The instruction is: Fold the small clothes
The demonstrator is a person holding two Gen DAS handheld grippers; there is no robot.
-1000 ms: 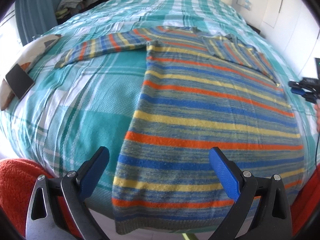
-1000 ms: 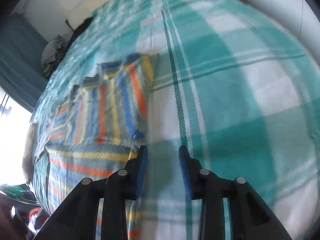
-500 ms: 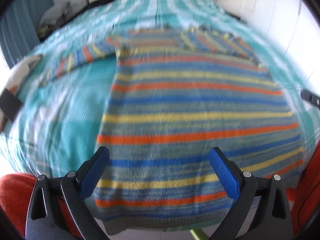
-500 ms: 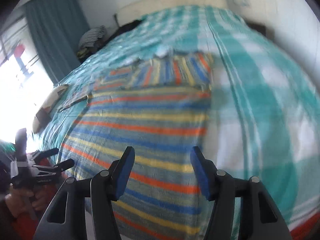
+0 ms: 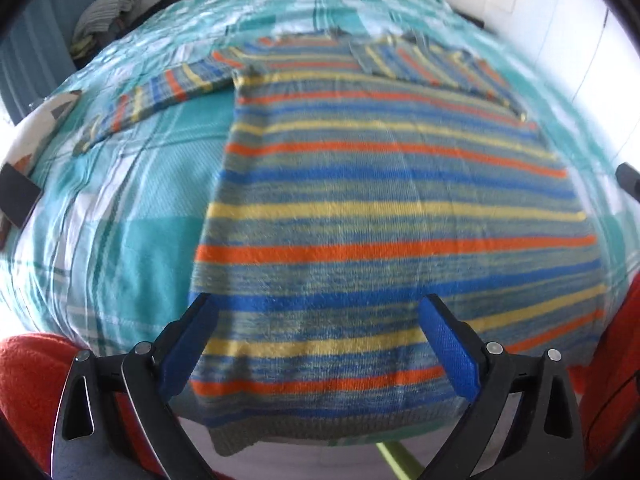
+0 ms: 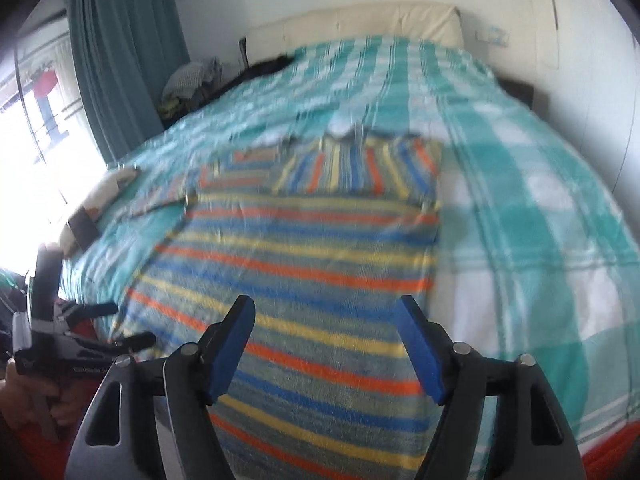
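Striped sweater (image 5: 380,208) flat on checked bedspread (image 5: 132,248), frame centre. Left gripper (image 5: 316,344) spread wide above hem, empty. Right gripper (image 6: 326,346) jaws just opened, hovering over sweater body, nothing between.

Both wrist views near, angled down, sharing sweater (image 5: 380,216).

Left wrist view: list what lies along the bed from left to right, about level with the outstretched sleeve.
Dark phone at the left edge → outstretched sleeve → striped sweater body → tip of the right gripper at the right edge.
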